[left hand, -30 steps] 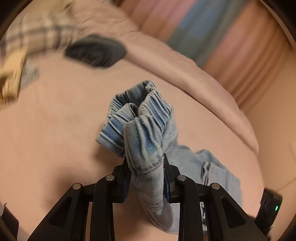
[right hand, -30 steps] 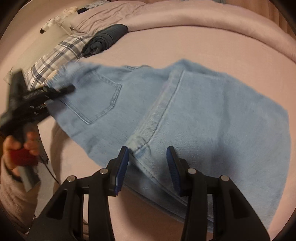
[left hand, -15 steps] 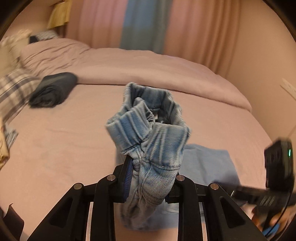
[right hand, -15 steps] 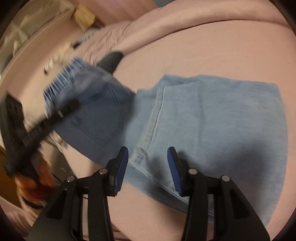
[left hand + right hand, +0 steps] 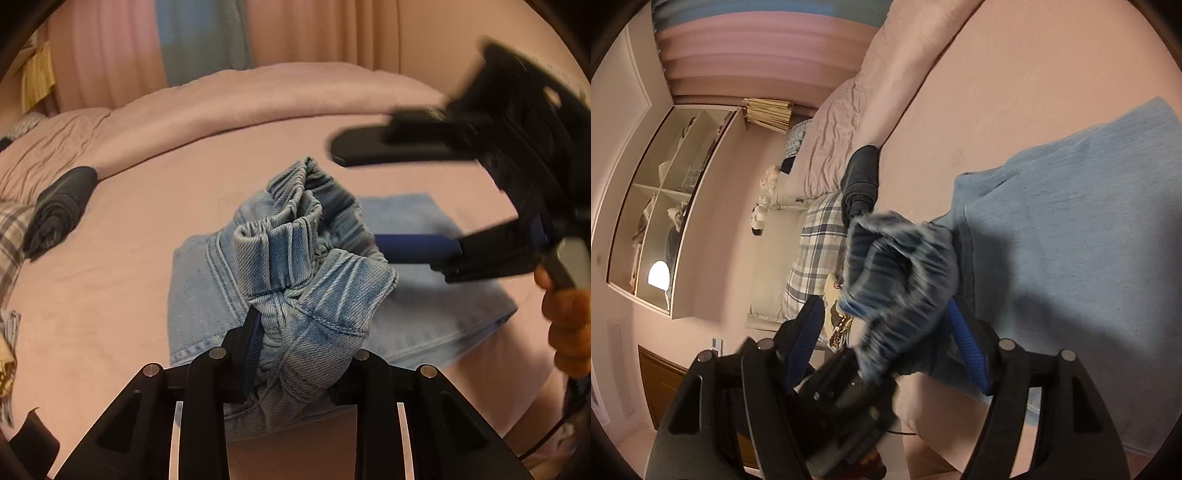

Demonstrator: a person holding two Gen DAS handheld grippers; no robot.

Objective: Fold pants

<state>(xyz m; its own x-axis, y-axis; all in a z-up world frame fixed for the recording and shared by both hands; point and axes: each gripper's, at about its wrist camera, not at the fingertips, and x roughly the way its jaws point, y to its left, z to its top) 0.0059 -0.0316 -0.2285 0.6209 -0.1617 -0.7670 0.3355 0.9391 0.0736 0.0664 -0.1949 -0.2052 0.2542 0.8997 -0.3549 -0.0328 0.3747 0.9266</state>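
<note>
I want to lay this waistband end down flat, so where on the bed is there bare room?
Bare sheet lies between the jeans and the rolled dark garment, and beyond the jeans up to the duvet ridge. Crowded: the plaid pillow edge.

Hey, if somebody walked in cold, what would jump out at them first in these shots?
The bunched elastic waistband of the blue jeans, pinched in the left tool above the pink bed. Next, the right tool at the right, jaws opening around that bunch. A dark rolled garment lies far left.
</note>
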